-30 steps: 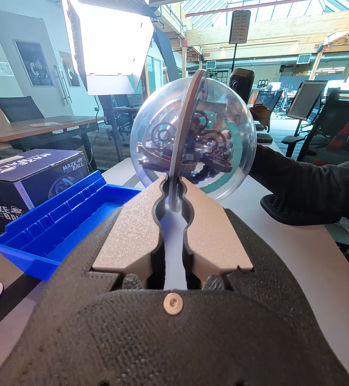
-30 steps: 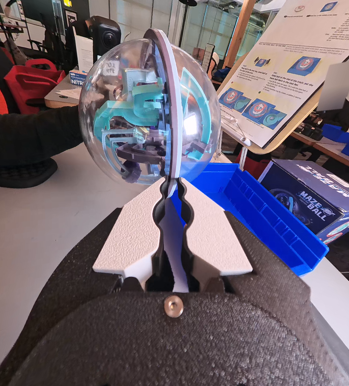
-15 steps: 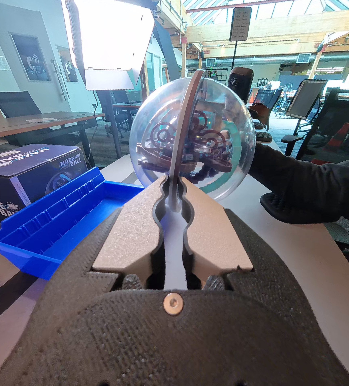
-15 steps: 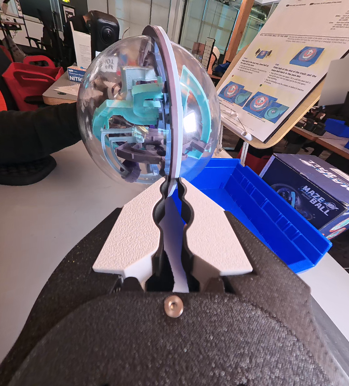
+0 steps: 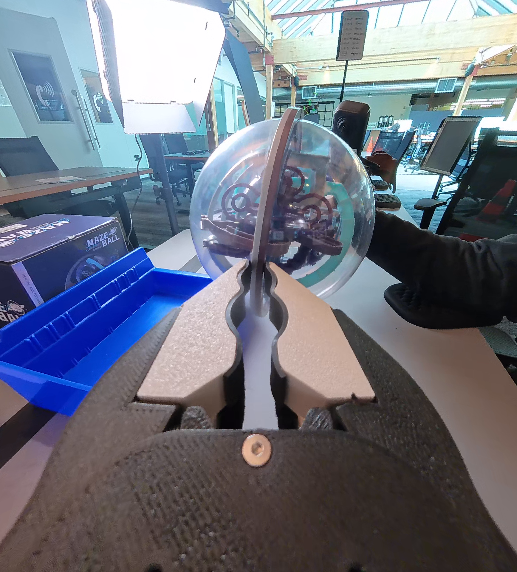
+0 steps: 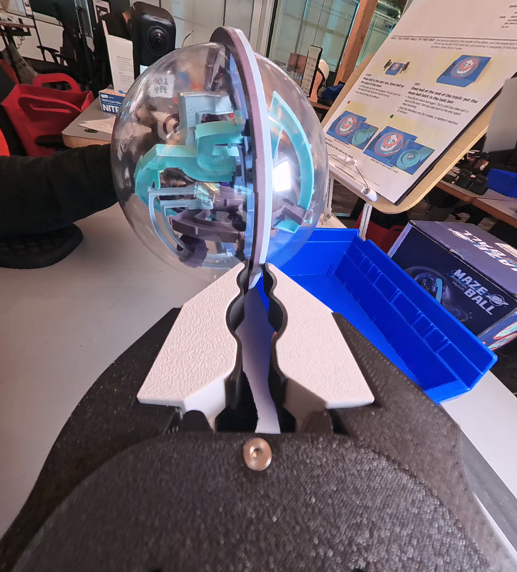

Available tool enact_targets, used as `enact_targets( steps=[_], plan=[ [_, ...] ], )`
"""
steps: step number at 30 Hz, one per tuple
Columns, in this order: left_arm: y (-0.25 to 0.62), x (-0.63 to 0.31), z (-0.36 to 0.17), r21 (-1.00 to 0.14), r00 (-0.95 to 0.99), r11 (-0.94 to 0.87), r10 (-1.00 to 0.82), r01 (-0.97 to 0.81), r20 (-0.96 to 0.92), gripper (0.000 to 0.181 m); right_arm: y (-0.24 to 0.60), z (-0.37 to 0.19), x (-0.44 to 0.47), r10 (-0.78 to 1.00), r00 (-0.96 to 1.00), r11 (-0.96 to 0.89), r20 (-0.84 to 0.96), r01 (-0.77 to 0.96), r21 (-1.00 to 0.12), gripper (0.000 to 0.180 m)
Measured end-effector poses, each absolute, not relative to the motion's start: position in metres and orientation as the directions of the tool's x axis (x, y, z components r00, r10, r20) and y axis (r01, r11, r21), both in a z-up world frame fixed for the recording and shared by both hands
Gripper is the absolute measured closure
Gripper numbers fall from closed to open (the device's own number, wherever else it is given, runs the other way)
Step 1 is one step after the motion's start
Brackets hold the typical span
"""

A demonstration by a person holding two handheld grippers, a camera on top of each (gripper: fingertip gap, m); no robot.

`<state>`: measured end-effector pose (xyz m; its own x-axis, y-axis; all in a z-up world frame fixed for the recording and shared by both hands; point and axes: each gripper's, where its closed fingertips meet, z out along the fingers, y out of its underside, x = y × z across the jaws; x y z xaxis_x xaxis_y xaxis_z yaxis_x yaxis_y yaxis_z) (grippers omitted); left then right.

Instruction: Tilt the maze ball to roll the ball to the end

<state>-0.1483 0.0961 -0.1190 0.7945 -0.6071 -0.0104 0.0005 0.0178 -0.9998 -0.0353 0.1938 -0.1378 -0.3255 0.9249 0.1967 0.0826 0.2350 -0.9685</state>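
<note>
Both grippers — left gripper point(image 5: 258, 272), right gripper point(image 6: 255, 267) — clamped on maze ball point(image 5: 282, 207) rim, blue bin point(image 5: 74, 328) beside, box point(image 5: 34, 250) behind

I see both wrist cams looking forward along their own fingers, close up on the maze ball point(image 5: 282, 210) point(image 6: 220, 154) from opposite sides; both share the blue bin point(image 5: 74, 325) point(image 6: 375, 297) and table point(image 5: 421, 371) point(image 6: 65, 325).

A: Which parts are concealed?
B: The steel ball cannot be found among the maze ball point(image 6: 220, 154) tracks. The far gripper, at frame right, lies behind the sphere and a dark sleeve point(image 5: 455, 272).
A: And cropped?
B: The box point(image 5: 34, 257) at left edge.
</note>
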Motion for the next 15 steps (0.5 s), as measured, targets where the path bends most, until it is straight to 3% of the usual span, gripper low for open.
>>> enact_targets(
  steps=[15],
  plan=[
    [0.0977,-0.1489,-0.1175,-0.998,0.784,-0.017,-0.618,0.064,0.061,0.174,0.1903,-0.1297,-0.0315,0.921,-0.359,0.175,0.151,0.036,-0.984,0.174]
  ],
)
